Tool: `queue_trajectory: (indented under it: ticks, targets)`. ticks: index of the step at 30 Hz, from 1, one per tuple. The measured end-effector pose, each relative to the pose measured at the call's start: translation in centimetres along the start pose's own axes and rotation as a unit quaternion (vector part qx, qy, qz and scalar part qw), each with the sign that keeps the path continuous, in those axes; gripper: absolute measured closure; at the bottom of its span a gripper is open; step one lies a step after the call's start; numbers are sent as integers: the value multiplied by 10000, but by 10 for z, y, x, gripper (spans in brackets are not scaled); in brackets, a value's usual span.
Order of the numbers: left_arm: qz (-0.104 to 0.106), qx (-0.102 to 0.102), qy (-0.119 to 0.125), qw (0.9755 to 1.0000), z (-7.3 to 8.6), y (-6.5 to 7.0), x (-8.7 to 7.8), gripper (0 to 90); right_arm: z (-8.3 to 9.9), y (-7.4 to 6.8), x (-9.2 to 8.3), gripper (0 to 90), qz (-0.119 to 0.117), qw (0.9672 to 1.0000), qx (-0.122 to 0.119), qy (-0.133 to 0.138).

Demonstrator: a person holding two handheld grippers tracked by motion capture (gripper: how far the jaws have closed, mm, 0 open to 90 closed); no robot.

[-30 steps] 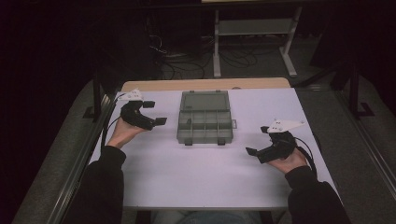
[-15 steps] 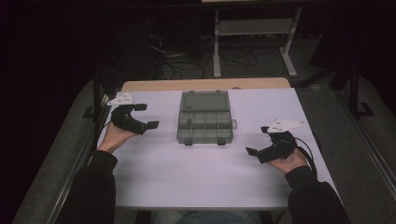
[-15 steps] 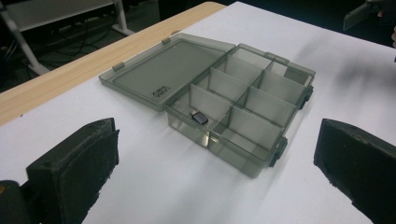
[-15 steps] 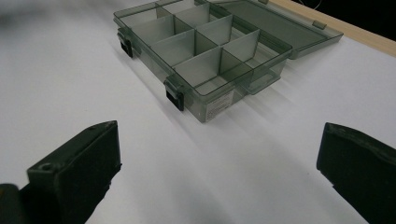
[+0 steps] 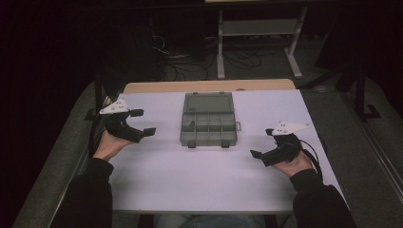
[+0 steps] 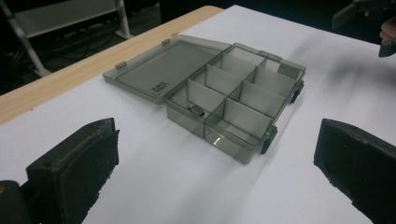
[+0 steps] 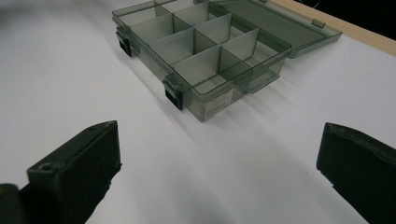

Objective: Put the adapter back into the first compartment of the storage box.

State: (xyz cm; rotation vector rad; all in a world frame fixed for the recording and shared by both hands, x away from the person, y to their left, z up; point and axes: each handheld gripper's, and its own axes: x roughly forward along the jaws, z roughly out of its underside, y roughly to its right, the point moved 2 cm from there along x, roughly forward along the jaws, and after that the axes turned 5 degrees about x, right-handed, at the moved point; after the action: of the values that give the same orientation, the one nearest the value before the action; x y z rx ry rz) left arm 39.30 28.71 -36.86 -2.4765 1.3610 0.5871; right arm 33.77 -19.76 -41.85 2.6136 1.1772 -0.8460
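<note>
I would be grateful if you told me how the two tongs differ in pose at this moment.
The left tongs sit near the table's left edge, level with the organizer box's middle; the right tongs sit nearer the person, beyond the box's front right corner. The left hand is raised clear of the table; the right hand lies low by it. Both are open, empty and aimed at the box.

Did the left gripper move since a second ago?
Yes. In the high view the left gripper has slid away from the open organizer box, toward the table's left edge, jaws open and empty.
</note>
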Motion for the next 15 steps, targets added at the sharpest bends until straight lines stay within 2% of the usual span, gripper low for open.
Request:
queue_trajectory:
  ticks: [5, 15]
  targets:
    - [-55, -5, 142, 9999, 5, 3, -9, 0, 0, 0, 0, 0, 1, 10000, 0, 0]
    - [-253, -26, 172, 9995, 19, 4, -23, 0, 0, 0, 0, 0, 10, 10000, -2, -29]
